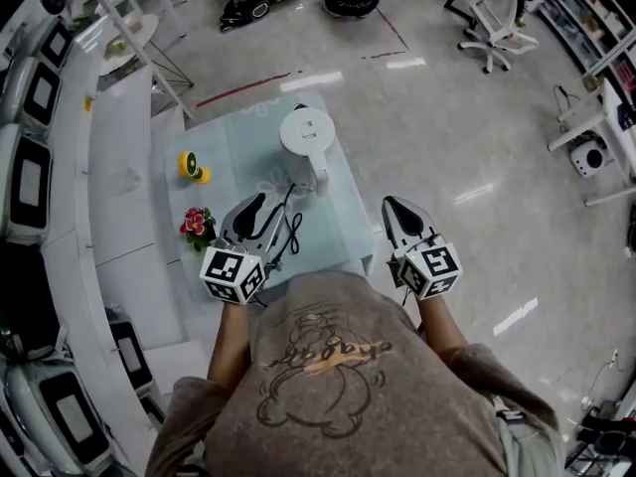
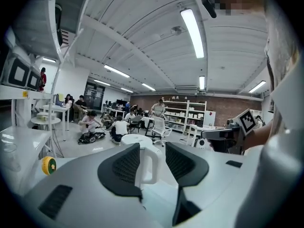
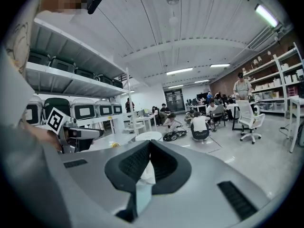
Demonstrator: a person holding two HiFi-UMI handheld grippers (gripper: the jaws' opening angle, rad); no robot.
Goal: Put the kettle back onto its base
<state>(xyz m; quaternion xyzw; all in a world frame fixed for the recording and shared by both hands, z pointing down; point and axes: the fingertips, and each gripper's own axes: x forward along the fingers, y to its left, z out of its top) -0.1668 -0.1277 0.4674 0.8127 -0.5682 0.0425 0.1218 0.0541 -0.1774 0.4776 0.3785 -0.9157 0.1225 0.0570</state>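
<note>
A white kettle stands upright on the small glass-topped table, its handle turned toward me. Whether a base lies under it cannot be told. My left gripper hovers open over the table's near left part, a short way from the handle. In the left gripper view the kettle's handle shows in the gap ahead of the left gripper, untouched. My right gripper hangs shut off the table's right edge, holding nothing. The kettle's lid peeks over the right gripper.
A yellow toy and a small flower pot sit on the table's left side. A black cord trails off the near edge. White shelving with cases lines the left. An office chair and seated people are far back.
</note>
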